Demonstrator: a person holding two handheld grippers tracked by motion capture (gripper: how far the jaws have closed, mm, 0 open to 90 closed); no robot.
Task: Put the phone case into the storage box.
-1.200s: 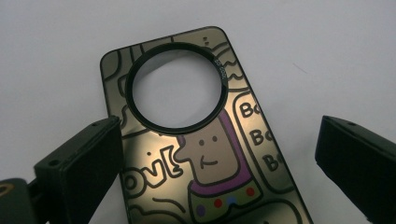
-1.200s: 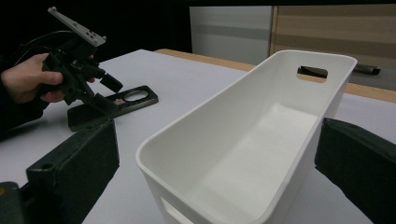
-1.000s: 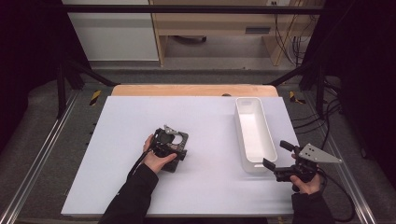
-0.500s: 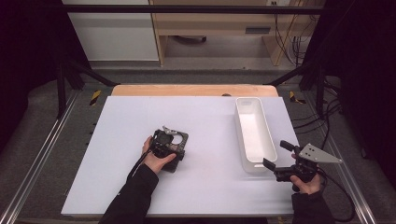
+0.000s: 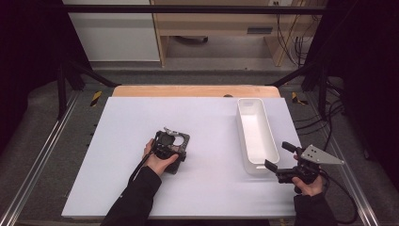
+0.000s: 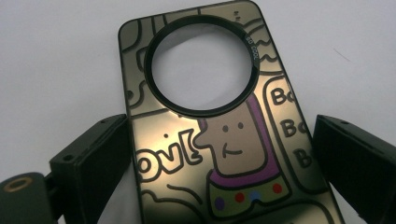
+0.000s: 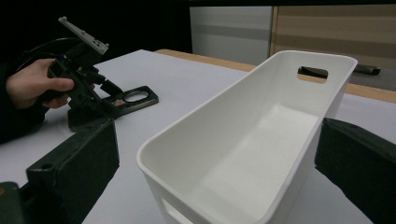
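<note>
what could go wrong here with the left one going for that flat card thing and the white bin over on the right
1. The left hand-held gripper straddles the thin flat phone case, which lies flat on the table. Its jaws stand open at either edge, so closing could slide the case rather than lift it.
2. The right hand-held gripper sits open at the near end of the white bin; a nudge might shove the empty bin off line.

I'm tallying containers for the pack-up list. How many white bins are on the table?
1. The white bin stands at the table's right side, just ahead of the right tongs; in the right gripper view it is empty. None seems hidden.
</note>
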